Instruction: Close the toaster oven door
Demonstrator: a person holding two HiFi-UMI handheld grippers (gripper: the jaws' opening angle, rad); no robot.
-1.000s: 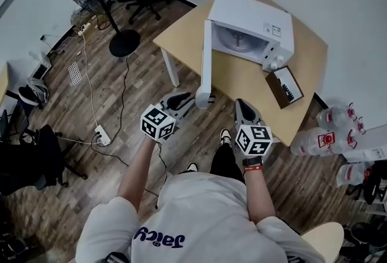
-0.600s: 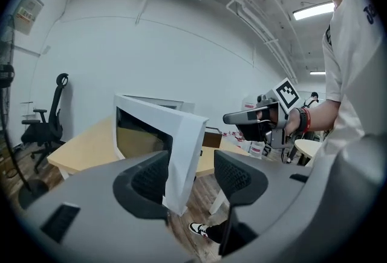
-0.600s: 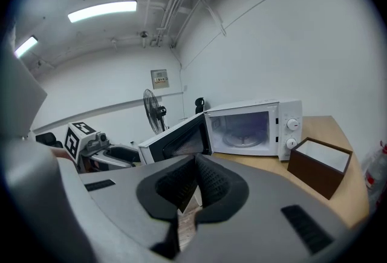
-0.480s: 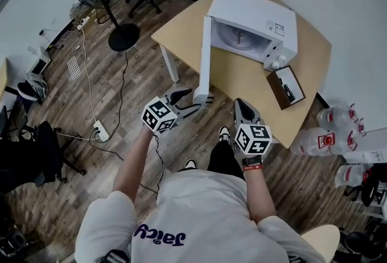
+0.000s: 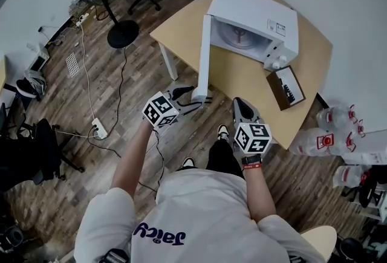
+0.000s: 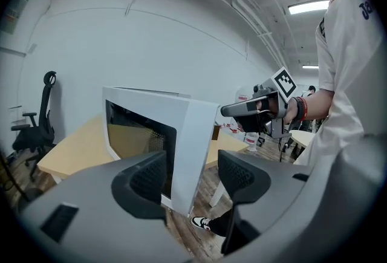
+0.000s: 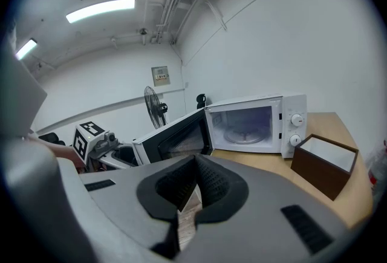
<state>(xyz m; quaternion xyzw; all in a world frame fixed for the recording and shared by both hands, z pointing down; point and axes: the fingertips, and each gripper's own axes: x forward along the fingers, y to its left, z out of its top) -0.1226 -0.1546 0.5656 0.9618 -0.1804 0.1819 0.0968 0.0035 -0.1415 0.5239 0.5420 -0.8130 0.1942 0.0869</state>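
Now the jaws of our left gripper (image 5: 190, 97) have just been opening and stand spread, the upright free edge of the swung-out door (image 5: 204, 56) just ahead of their gap (untouched); our right gripper (image 5: 240, 108), pressed together and empty, lies farther off

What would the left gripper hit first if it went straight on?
Probably the free edge of the open oven door: it lines up between the left gripper's jaws, which have just been opening, apparently not touching it; depth is unclear.
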